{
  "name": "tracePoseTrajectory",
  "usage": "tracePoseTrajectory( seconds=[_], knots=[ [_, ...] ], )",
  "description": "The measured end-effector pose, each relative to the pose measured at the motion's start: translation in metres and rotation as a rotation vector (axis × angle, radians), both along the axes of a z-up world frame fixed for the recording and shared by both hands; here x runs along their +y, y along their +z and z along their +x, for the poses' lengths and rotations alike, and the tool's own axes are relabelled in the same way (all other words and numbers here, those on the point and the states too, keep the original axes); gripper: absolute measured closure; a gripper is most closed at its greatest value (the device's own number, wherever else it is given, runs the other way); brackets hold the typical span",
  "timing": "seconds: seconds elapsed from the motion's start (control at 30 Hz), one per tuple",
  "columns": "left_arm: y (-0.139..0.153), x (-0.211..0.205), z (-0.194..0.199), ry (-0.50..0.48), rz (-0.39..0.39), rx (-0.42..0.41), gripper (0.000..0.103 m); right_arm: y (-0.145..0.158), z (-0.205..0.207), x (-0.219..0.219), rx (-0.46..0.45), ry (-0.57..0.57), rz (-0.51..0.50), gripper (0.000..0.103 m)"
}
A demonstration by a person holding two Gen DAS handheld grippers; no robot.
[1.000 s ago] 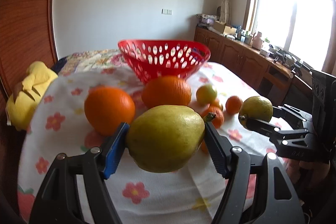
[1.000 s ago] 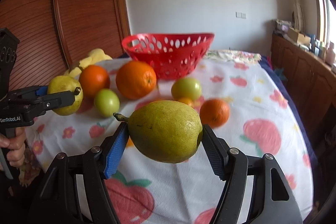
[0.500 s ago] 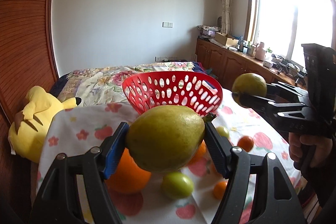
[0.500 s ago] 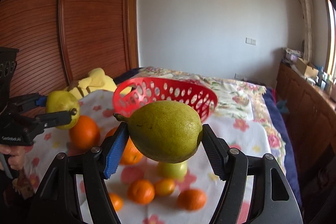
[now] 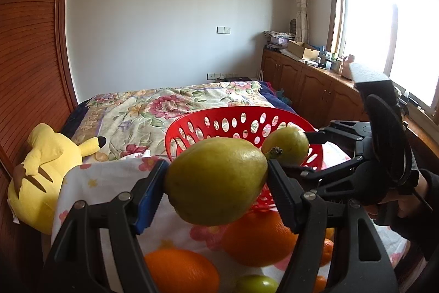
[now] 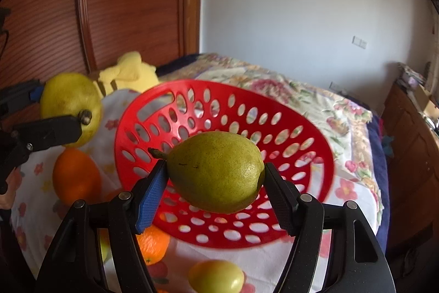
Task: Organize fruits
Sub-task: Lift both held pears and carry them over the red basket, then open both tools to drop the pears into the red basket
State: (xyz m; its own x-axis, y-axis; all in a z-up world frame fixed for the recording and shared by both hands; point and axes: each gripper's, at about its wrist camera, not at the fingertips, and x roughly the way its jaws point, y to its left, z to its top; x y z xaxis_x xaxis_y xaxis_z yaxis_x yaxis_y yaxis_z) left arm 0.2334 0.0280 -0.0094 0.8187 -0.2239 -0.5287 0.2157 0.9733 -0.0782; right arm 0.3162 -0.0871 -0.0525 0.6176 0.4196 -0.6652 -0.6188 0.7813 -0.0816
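We find no legible text, label, brand, number or sign on any surface in either wrist view at this moment.

Glossy red plastic basket (image 6: pixel 307 164)

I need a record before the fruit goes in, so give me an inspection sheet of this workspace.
Surface: floral cloth over a bed.
Job's things: red basket, nothing seen inside; oranges and small green fruit on the cloth.
Clutter: yellow plush toy.
Grippers: left gripper shut on a pear; right gripper shut on a second pear, in front of the basket.
Cables: nothing seen.
Surroundings: wooden cabinets, window.
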Motion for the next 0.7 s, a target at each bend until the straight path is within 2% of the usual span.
tracePoseTrajectory(
  seconds=[0.33,0.47,0.7],
  knots=[
    [-0.009,-0.001,0.020,-0.012,-0.002,0.016,0.032,-0.022,0.015,0.014,0.069,0.032,-0.100,0.031],
    [-0.009,-0.003,0.022,-0.017,0.003,0.015,0.032,-0.026,0.017,0.018,0.053,0.017,-0.143,0.031],
    [-0.011,-0.005,0.026,-0.020,0.010,0.025,0.032,-0.024,0.022,0.013,0.049,-0.013,-0.138,0.031]
  ],
)
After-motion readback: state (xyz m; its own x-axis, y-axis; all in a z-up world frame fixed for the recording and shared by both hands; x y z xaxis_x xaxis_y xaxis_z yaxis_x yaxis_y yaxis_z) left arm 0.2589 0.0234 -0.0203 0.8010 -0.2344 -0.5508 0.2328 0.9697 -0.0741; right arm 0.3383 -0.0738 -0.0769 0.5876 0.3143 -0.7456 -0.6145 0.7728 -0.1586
